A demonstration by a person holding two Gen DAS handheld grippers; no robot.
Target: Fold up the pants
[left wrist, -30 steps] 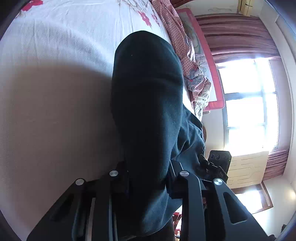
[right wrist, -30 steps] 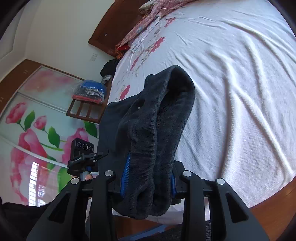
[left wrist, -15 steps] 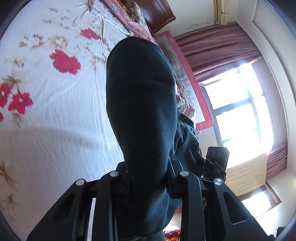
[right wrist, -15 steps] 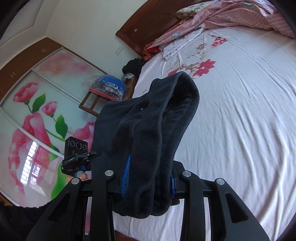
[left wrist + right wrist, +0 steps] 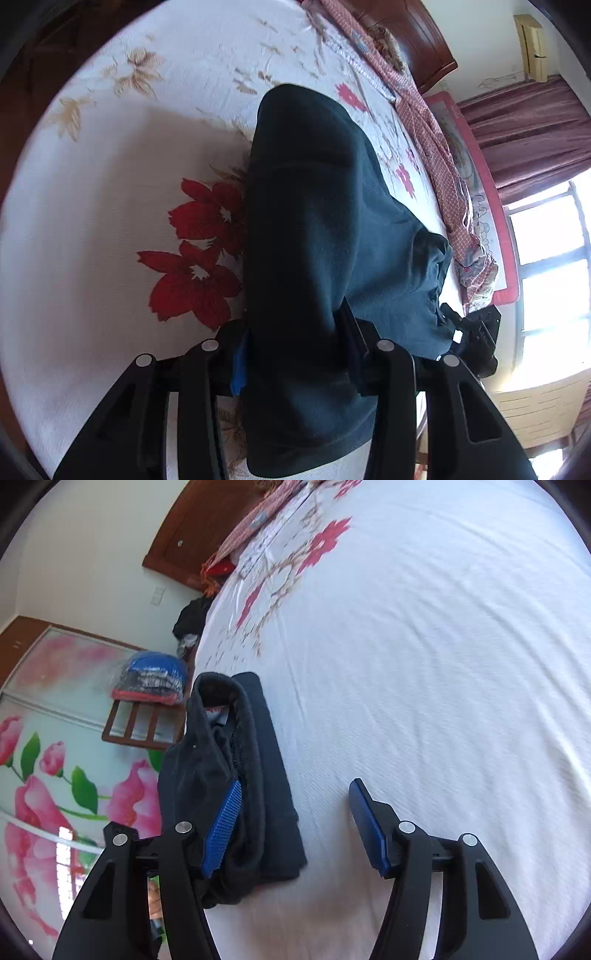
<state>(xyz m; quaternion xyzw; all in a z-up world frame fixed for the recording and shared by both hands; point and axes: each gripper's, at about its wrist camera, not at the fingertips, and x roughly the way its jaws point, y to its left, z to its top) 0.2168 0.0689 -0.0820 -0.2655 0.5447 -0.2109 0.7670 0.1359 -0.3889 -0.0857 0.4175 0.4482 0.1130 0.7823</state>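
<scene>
The dark folded pants (image 5: 314, 236) fill the middle of the left wrist view, draped forward over the white flowered bed sheet (image 5: 110, 229). My left gripper (image 5: 295, 354) is shut on the pants' near edge. In the right wrist view the pants (image 5: 236, 782) lie bunched on the sheet (image 5: 424, 664) near the bed's left edge, waistband up. My right gripper (image 5: 295, 830) is open; its left blue pad (image 5: 221, 827) touches the cloth, the right pad (image 5: 369, 827) is over bare sheet.
A pink checked blanket (image 5: 436, 140) lies along the far side of the bed below a wooden headboard (image 5: 413, 40). Window and curtains (image 5: 535, 155) are at the right. A wooden rack (image 5: 144, 723) with bagged clothes stands beside the bed by a flowered wardrobe door (image 5: 44, 768).
My right gripper has opened and let go of the pants, which now rest on the sheet. My left gripper has lowered toward the bed, still holding the cloth.
</scene>
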